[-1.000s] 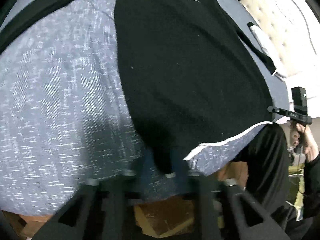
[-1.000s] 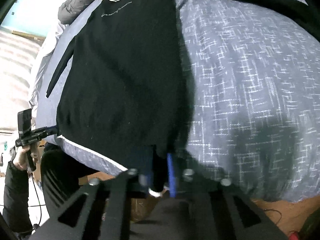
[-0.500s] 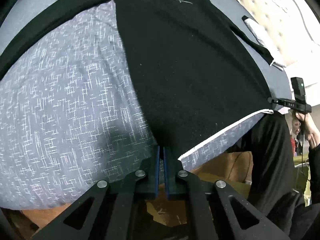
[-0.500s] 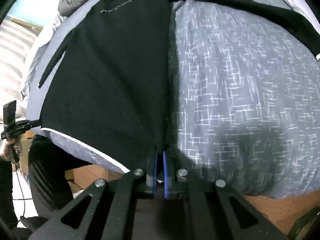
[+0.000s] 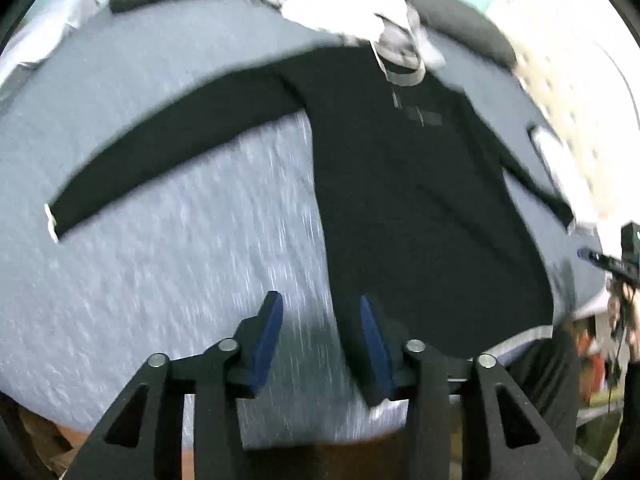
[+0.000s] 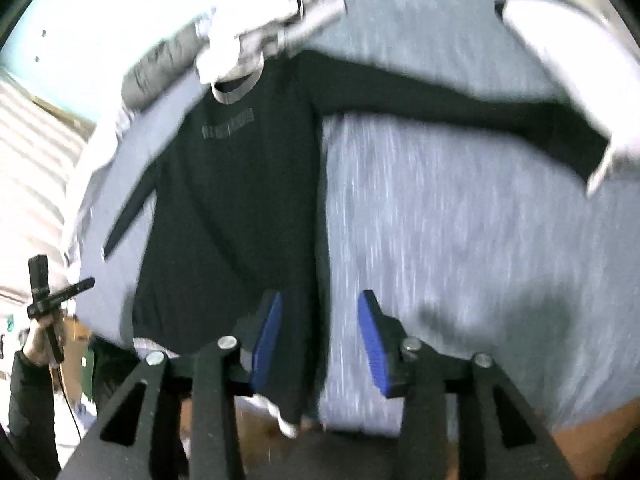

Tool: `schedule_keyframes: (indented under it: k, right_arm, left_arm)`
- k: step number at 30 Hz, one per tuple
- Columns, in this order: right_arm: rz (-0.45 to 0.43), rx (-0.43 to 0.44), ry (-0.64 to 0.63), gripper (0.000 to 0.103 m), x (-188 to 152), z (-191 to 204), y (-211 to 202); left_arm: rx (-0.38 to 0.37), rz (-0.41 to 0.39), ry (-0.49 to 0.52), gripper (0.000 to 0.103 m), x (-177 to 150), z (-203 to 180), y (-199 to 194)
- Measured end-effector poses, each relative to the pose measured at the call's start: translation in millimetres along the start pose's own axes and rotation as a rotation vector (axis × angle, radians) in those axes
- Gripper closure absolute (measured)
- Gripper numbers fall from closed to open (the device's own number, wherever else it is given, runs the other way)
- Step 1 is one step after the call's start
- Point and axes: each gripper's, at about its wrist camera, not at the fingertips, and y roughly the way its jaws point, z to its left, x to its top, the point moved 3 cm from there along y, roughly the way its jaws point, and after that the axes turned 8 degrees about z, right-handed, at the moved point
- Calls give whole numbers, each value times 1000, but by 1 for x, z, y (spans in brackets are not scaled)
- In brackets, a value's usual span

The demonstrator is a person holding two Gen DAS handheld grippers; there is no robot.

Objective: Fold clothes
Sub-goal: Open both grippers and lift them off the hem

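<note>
A black long-sleeved sweatshirt [image 5: 420, 208] lies flat on the grey-blue bedspread [image 5: 180, 280], collar at the far end, sleeves spread out; it also shows in the right wrist view [image 6: 236, 208]. My left gripper [image 5: 320, 320] is open, its blue pads astride the shirt's lower left hem corner, holding nothing. My right gripper [image 6: 320, 320] is open too, its pads either side of the shirt's lower right side edge near the hem. In each view the other gripper shows at the frame's edge: the right one [image 5: 612, 260], the left one [image 6: 52, 296]. Both views are motion-blurred.
A pile of white and grey clothes [image 5: 360, 4] lies beyond the collar. A white pillow [image 6: 576, 60] sits at the bed's right. The bed's near edge drops to a brown floor [image 6: 592, 436]. A tufted headboard [image 5: 580, 100] stands on the right.
Both grippers were shut on the sweatshirt's hem corners; they have opened, let go and pulled back and up, so more of the shirt and bed shows.
</note>
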Motion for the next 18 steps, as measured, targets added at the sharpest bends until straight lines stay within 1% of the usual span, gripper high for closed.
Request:
schedule_keyframes:
  k: [3, 5, 7, 8, 9, 14, 18]
  right_arm:
    - [-74, -16, -28, 62, 40, 5, -6]
    - [-109, -10, -40, 62, 67, 11, -1]
    - [-124, -15, -46, 60, 93, 11, 8]
    - [-127, -23, -46, 56, 104, 6, 10]
    - [-127, -27, -44, 53, 114, 3, 15]
    - [-125, -37, -32, 53, 172, -2, 48]
    - [-122, -60, -53, 53, 215, -6, 76]
  left_arm:
    - [13, -71, -22, 58, 30, 0, -7]
    - [21, -118, -37, 58, 50, 0, -12]
    - [29, -165, -52, 53, 70, 0, -16]
    - [34, -188, -59, 49, 80, 0, -19]
    - [36, -208, -67, 47, 89, -1, -18]
    - [41, -278, -101, 47, 123, -5, 15]
    - [60, -319, -114, 47, 141, -5, 48]
